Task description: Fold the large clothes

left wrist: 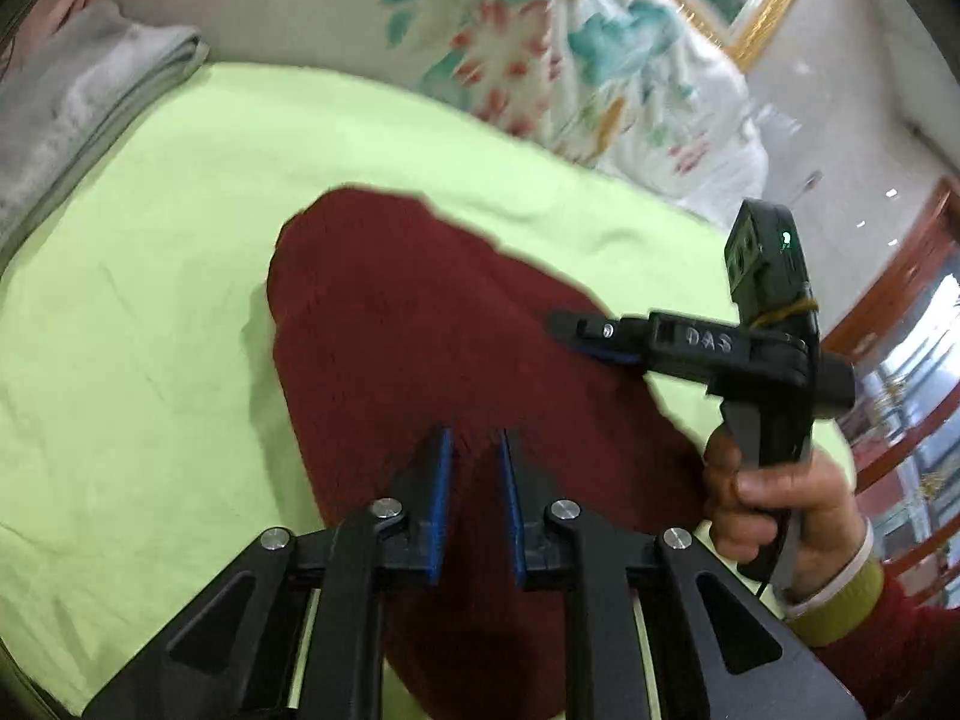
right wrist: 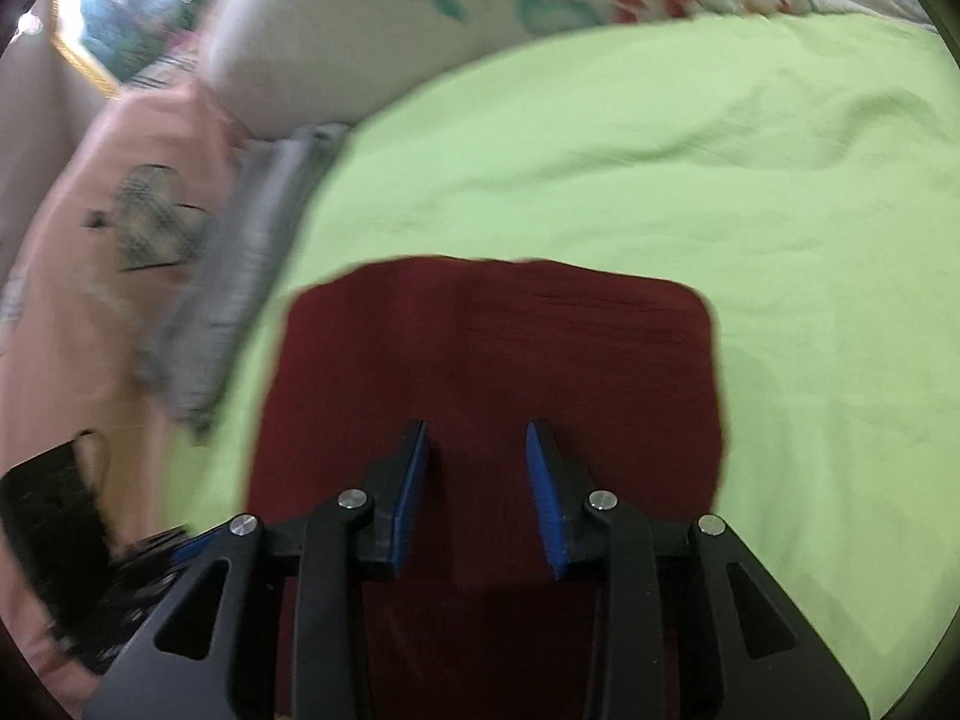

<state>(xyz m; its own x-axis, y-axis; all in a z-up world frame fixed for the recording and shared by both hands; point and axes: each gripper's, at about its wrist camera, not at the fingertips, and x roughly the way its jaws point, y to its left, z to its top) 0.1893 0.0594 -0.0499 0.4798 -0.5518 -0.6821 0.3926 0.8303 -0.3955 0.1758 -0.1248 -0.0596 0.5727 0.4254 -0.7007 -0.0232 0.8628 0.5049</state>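
Left wrist: one maroon garment (left wrist: 420, 324), two hand-held grippers, both parted.

The right claw (right wrist: 477, 438) hangs with its blue-padded fingers (right wrist: 414, 480) spread apart above a folded dark red garment (right wrist: 498, 348), which lies flat on a light green bedsheet (right wrist: 750, 192). A grey folded cloth (right wrist: 240, 294) lies left; a floral quilt (right wrist: 420, 0) is far.
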